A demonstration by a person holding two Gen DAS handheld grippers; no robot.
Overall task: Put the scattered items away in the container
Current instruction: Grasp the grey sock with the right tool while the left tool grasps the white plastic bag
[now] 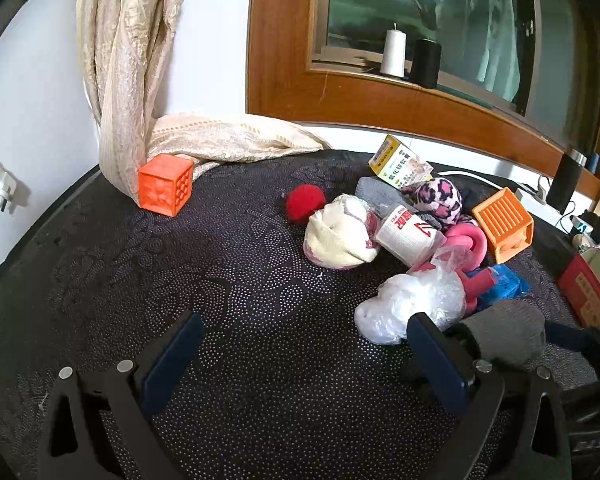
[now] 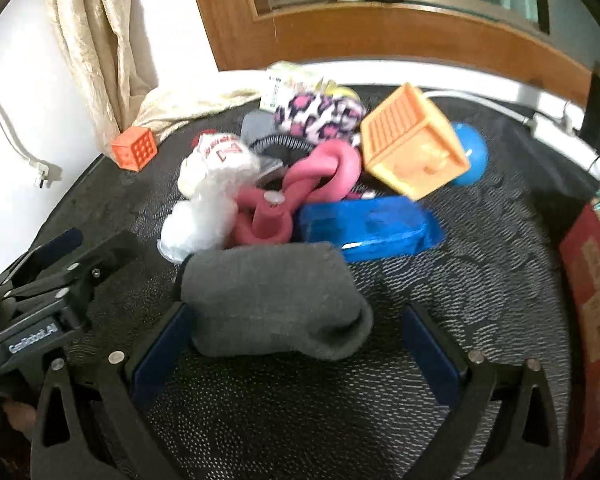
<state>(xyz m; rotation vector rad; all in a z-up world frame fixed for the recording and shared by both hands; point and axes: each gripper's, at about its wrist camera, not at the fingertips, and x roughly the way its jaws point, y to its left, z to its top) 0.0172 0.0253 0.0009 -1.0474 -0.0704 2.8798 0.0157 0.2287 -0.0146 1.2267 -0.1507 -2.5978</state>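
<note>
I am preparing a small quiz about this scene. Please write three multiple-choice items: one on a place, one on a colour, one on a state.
1. Where does the small orange cube stand?
A. beside the curtain
B. on the window sill
C. on the blue packet

2. What colour is the knotted rubber toy?
A. green
B. pink
C. black

3. How do the jaws of the right gripper stand?
A. wide open around the grey sock
B. shut with nothing between them
C. shut on the red ball

Key: 1 A, it sits at the foot of the curtain; 2 B, its loops are pink; 3 A, the grey sock lies between the spread pads.
</note>
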